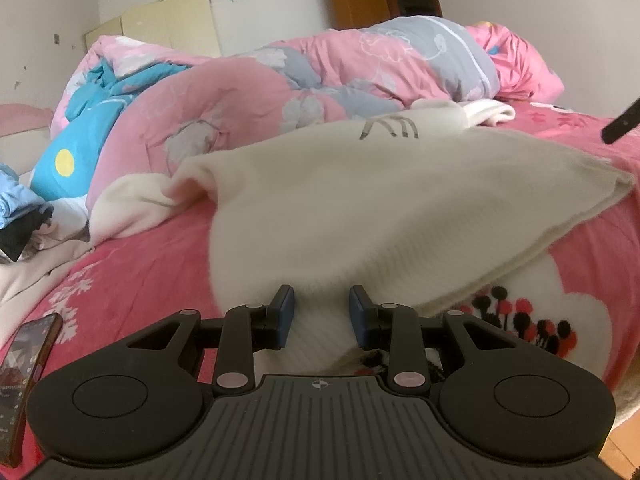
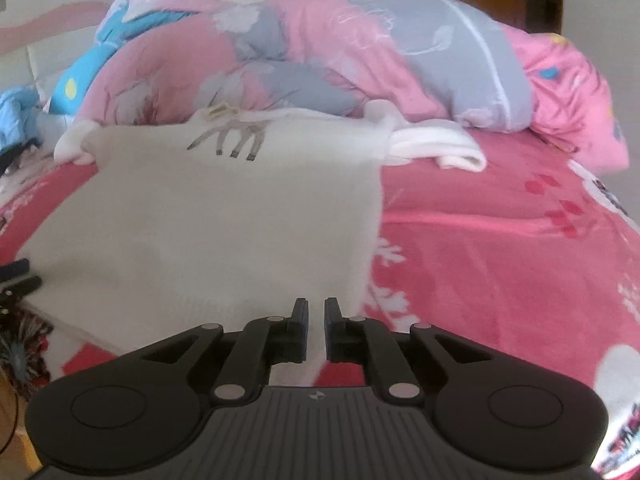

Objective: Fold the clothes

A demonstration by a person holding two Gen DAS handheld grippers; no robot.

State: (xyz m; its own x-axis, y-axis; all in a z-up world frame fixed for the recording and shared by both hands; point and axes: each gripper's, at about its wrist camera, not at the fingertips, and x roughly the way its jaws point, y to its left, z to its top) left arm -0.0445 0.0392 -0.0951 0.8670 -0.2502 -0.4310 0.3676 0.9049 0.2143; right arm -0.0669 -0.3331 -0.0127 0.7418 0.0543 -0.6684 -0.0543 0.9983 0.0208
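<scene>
Jaws: both pinching hem | cream sweater (image 2: 224,216) flat, ribbed, grey motif

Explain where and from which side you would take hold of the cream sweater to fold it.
Grip the cream sweater at its near hem corners, coming in low from the bed's near edge: the hem lies closest with its edge free, while the collar end sits against the pink quilt.

Phone (image 1: 28,384) (left edge) cut off; screen too blurred to read.
</scene>
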